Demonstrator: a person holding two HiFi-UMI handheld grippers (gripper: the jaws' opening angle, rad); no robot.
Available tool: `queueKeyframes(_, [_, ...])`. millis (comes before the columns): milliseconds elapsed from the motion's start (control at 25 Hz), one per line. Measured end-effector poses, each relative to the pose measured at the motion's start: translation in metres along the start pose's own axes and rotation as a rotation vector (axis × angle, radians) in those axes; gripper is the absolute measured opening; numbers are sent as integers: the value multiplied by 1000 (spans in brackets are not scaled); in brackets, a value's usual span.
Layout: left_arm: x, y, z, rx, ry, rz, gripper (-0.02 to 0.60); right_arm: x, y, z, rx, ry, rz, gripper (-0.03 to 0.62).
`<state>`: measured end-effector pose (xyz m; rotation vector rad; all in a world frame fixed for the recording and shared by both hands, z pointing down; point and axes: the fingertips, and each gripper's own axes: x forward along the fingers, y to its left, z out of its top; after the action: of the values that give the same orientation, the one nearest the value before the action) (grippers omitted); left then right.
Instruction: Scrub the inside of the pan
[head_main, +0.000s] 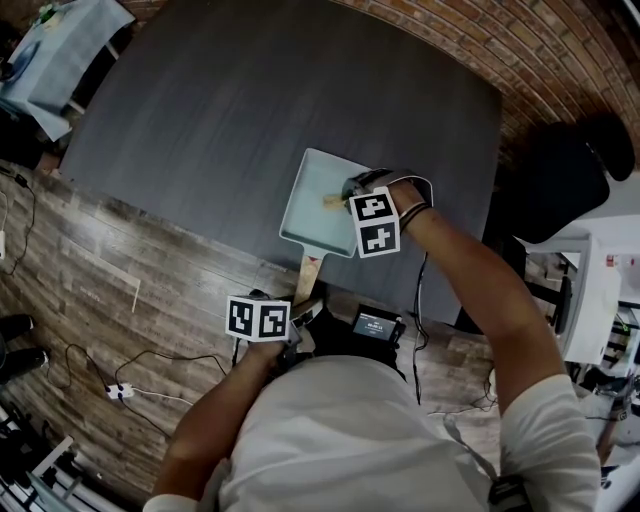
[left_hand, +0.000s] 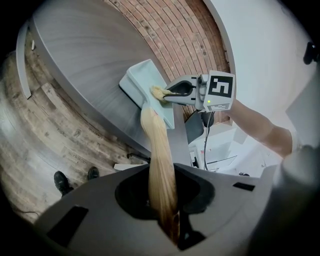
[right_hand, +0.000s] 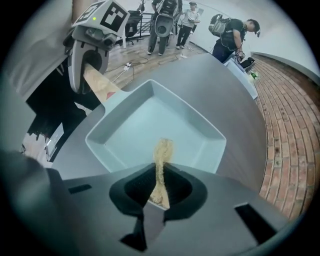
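Nearest us, at 6 o'clock in the head view, is the person's white shirt (head_main: 350, 430). Just above it, toward 11 o'clock, the left gripper (left_hand: 169, 217) sits under its marker cube (head_main: 258, 320). In its own view the jaws are pressed together on the pan's wooden handle (left_hand: 159, 155), which runs up and away from them toward 12 o'clock.

The handle leads to the pan (head_main: 320, 215), a pale blue square one. It rests on the dark grey table (head_main: 230, 110) near the table's 6 o'clock edge, and the handle sticks out past that edge over the wooden floor (head_main: 90, 260).

Inside the pan, on its 3 o'clock side in the head view, lies the tip of a yellowish fibre scrubber (right_hand: 162, 152). The right gripper (right_hand: 159, 192) reaches down from the pan's 3 o'clock rim. Its jaws pinch the scrubber's narrow end. In the right gripper view the frayed tip sits at 6 o'clock in the pan, against the near wall; we cannot tell how hard it bears on the surface.

Further right, at 1 o'clock, red brick (head_main: 470, 50) borders the table.
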<state>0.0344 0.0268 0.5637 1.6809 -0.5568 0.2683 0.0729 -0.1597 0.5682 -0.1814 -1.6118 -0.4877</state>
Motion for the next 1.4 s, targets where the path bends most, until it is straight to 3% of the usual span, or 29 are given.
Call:
queueKeyframes(640, [0, 2, 1, -4, -20, 16, 63, -9, 52, 39, 144, -118, 85, 49])
queueKeyframes(1200, [2, 1, 1, -8, -20, 15, 64, -18, 67, 59, 430, -247, 217, 49])
queueKeyframes(1400, [4, 1, -1, -9, -12, 9, 64, -20, 63, 63, 455, -271, 228, 49])
